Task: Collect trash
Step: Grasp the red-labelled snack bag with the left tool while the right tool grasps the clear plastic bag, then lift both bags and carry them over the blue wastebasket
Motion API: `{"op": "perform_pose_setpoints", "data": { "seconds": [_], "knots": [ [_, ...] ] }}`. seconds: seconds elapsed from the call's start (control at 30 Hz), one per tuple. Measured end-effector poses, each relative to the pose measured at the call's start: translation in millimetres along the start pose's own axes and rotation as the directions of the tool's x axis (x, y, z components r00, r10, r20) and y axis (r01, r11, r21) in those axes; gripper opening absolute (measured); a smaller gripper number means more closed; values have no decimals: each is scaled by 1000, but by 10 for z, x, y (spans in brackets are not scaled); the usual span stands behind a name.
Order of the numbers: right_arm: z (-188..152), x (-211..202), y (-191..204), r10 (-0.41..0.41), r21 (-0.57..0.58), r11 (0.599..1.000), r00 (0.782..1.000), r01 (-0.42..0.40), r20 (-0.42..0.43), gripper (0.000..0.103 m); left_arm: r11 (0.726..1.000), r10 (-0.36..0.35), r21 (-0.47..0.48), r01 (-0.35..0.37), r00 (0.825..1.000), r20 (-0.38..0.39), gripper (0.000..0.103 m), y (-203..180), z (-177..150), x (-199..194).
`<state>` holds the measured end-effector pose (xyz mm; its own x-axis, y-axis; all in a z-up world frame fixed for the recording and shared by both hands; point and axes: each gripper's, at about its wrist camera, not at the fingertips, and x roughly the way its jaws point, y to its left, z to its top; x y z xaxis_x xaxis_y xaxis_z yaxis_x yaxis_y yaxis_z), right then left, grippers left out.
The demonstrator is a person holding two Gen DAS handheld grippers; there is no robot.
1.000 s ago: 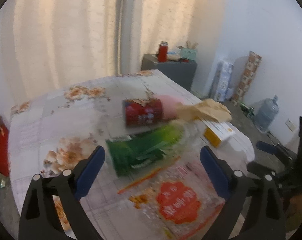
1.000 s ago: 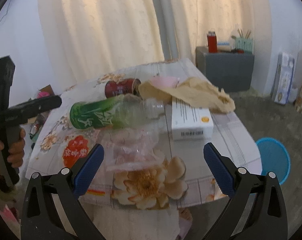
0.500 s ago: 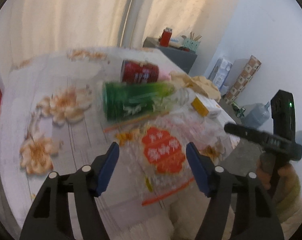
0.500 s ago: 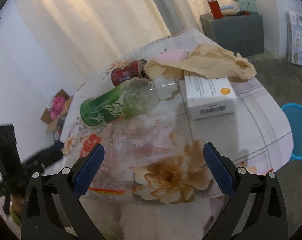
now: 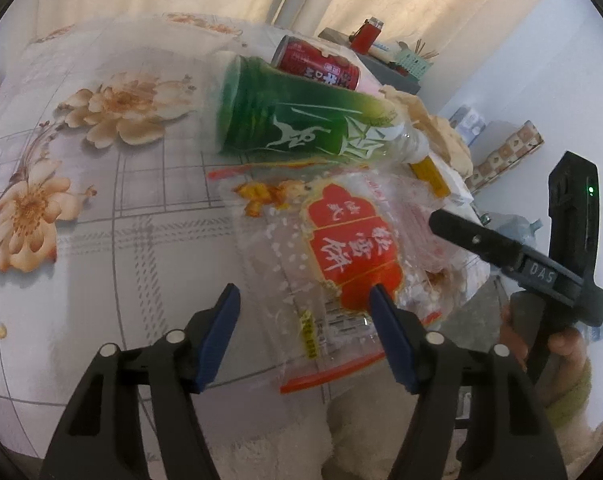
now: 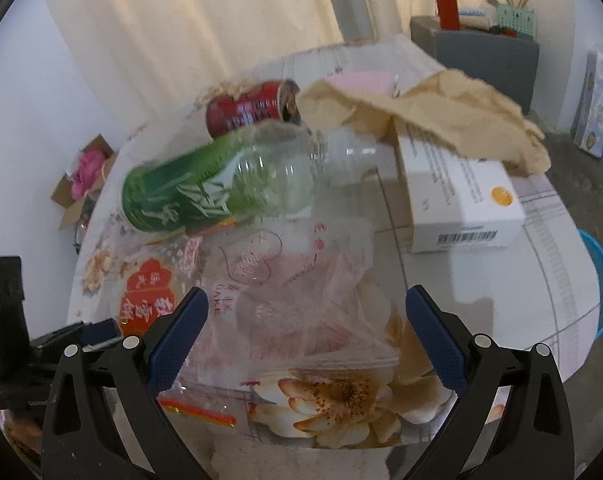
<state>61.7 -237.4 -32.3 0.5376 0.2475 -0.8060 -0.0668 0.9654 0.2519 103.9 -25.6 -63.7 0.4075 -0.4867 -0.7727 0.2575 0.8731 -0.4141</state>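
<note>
Wrapper (image 5: 341, 256), clear plastic, flat on worktop (image 5: 101, 240): between left gripper (image 5: 303, 336) closing jaws, ungripped; right gripper (image 6: 305, 334) wide, empty.

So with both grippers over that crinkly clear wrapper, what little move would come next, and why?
Probably the left gripper eases a little lower and finishes pinching the clear wrapper. Its jaws are closing with the wrapper's near edge between them, not yet pressed. The wrapper lies nearest, overhanging the table edge, in front of the green bottle.
</note>
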Motion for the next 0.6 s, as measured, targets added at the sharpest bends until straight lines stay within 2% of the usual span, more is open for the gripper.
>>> {"op": "perform_pose_setpoints", "data": {
  "seconds": [0.3,0.5,0.57,0.6],
  "knots": [
    [-27,93,-23,0,1,1000,1000,0,-25,94,1000,-4,-28,4,1000,9,39,73,8,40],
    [-65,75,-1,-22,-15,1000,999,22,-27,67,996,-35,-87,36,999,12,24,169,-30,29],
    [-75,70,13,-23,-12,1000,999,22,-31,54,994,-45,-98,46,999,13,20,190,-46,-3],
    [-88,50,3,-24,-9,1000,999,24,-33,53,994,-50,-101,51,999,16,19,192,-59,-18]
  ]
}}
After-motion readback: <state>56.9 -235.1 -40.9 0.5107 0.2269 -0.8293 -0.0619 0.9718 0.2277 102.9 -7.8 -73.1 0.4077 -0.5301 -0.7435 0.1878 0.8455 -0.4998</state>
